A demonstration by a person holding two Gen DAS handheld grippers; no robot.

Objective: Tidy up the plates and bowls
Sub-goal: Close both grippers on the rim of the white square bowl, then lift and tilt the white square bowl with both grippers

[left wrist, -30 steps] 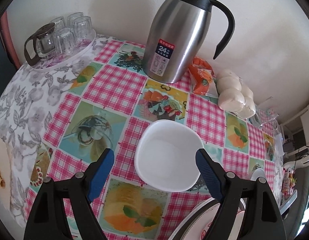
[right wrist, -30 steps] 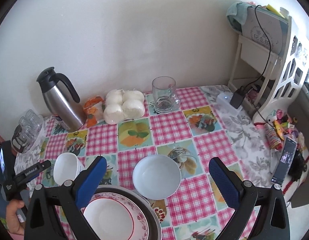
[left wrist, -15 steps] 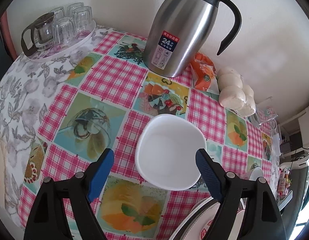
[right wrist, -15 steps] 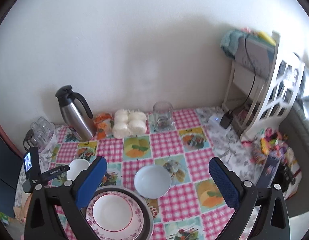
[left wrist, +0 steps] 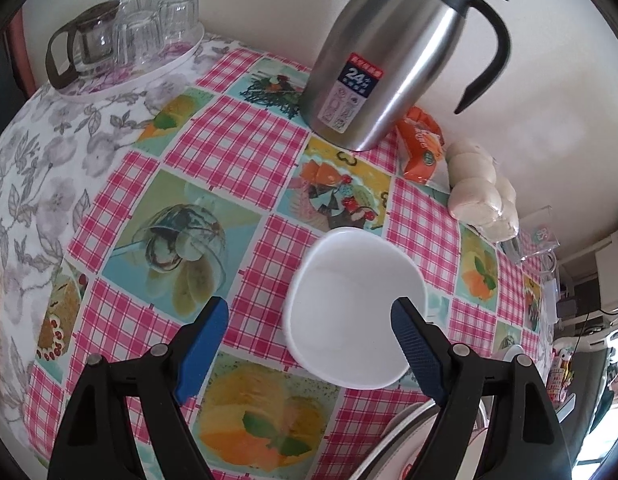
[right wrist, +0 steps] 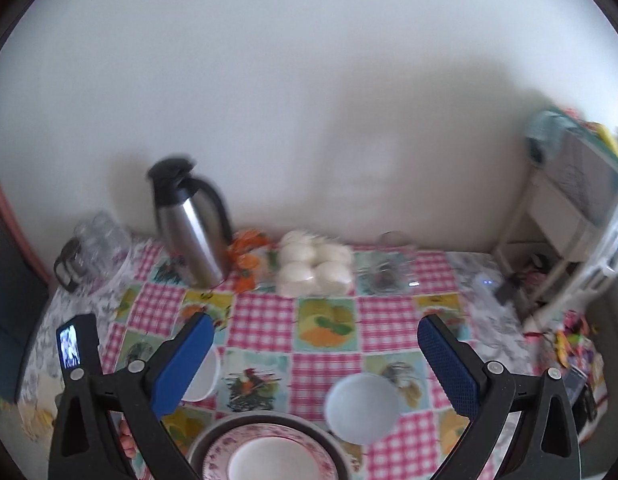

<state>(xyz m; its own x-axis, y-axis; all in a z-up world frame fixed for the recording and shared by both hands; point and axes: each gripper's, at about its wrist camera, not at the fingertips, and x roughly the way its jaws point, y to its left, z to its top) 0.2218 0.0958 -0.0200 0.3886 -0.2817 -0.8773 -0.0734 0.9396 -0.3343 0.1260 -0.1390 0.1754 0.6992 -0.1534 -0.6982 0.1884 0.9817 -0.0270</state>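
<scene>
A white bowl (left wrist: 355, 308) stands on the checked tablecloth in the left wrist view. My left gripper (left wrist: 307, 312) hovers just above it, open, its right finger over the bowl's right rim and its left finger apart from it. The same bowl (right wrist: 205, 376) shows half hidden behind a finger in the right wrist view. My right gripper (right wrist: 315, 326) is open and empty, held high above the table. Below it lie a pale bowl (right wrist: 363, 408) and a plate stack (right wrist: 269, 452): a grey plate, a pink-patterned plate and a white dish on top. The stack's edge (left wrist: 413, 432) shows at lower right.
A steel thermos jug (left wrist: 389, 60) stands at the back by the wall, with an orange packet (left wrist: 423, 144) and wrapped white buns (left wrist: 481, 192) beside it. A tray of glasses (left wrist: 129, 40) sits back left. A glass mug (right wrist: 389, 268) and a white shelf (right wrist: 569, 240) are to the right.
The right gripper has pulled back and up and rolled, so the table looks farther and blurred. The left gripper has sunk slightly toward the white bowl. Both stay open.
</scene>
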